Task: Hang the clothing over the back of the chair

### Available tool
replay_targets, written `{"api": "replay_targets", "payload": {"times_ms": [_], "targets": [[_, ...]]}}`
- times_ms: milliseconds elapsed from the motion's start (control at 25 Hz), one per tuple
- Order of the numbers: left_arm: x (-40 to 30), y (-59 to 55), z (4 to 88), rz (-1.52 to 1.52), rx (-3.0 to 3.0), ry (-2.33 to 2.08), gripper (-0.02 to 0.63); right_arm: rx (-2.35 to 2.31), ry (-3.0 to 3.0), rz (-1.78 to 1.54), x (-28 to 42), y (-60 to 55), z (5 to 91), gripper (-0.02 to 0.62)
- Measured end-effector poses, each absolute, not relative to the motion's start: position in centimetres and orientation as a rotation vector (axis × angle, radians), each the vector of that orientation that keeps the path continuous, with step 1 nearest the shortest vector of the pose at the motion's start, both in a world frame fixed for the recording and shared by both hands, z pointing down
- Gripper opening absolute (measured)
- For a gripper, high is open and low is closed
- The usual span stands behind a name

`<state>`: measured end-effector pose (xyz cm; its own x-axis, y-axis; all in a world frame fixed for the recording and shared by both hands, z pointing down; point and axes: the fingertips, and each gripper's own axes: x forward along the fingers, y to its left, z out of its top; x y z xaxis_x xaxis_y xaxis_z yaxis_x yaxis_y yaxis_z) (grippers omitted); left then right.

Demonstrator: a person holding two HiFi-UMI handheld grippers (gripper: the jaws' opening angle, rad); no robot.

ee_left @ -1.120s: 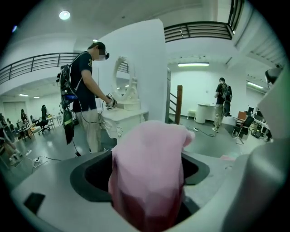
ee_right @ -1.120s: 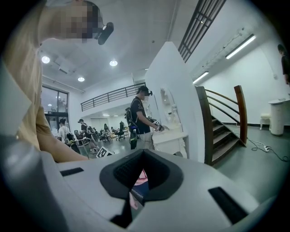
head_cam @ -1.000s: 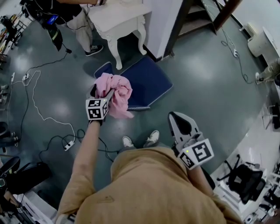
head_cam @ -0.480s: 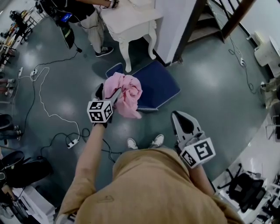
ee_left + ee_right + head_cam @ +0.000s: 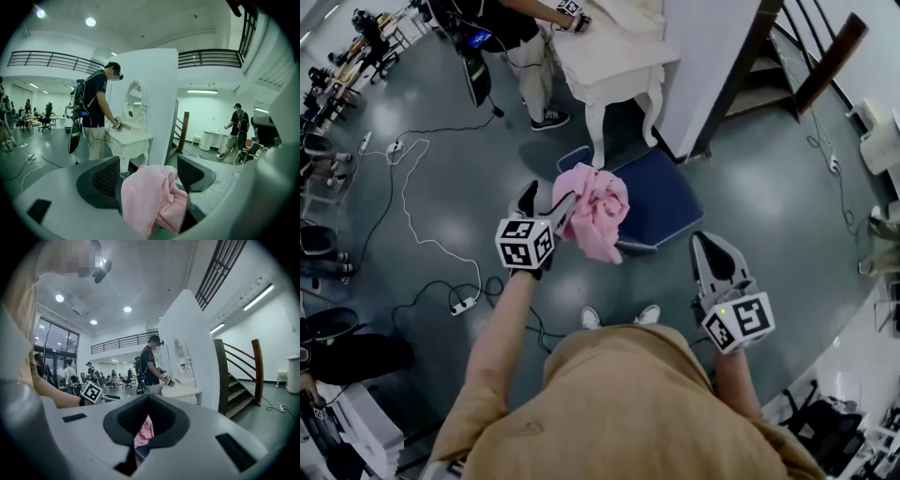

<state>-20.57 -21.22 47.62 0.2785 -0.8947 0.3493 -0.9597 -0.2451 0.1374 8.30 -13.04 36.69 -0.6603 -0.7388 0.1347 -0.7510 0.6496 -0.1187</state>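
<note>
My left gripper is shut on a bunched pink garment, held up in front of me above the floor. In the left gripper view the pink garment fills the gap between the two dark jaws and hangs over them. My right gripper is held lower right near my body, its jaws together with nothing between them. The right gripper view shows its tips touching, with the pink garment beyond them. I cannot make out a chair back in any view.
A blue padded mat lies on the grey floor just beyond the garment. Behind it stands a white dressing table with a person beside it. White cables and a power strip run at left. Stairs rise at right.
I have stepped closer to the white table and the blue mat. The left gripper still carries the pink garment, now a little further right. The right gripper stays shut.
</note>
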Motion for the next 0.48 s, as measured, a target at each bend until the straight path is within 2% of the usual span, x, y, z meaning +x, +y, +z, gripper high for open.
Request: {"api": "replay_targets", "payload": {"times_ms": [120,240,360,480], "targets": [[-21.1,-20.7,45.3,0.231,2.259,-1.705,0.317,1.275,-2.789,0.232,8.3,-13.5,36.2,0.000],[-21.7,-20.0,42.6,0.197,2.295,-1.751,0.222,1.297,-2.800,0.213,8.3,-14.0,35.4,0.000],[-22.3,-18.9,39.8,0.159,2.327,-1.813,0.096,1.324,-2.809,0.205,8.5,-14.3,34.6,0.000],[-22.9,-17.6,37.0,0.090,2.363,-1.845,0.017,1.344,-2.817,0.200,8.6,-14.5,34.0,0.000]]}}
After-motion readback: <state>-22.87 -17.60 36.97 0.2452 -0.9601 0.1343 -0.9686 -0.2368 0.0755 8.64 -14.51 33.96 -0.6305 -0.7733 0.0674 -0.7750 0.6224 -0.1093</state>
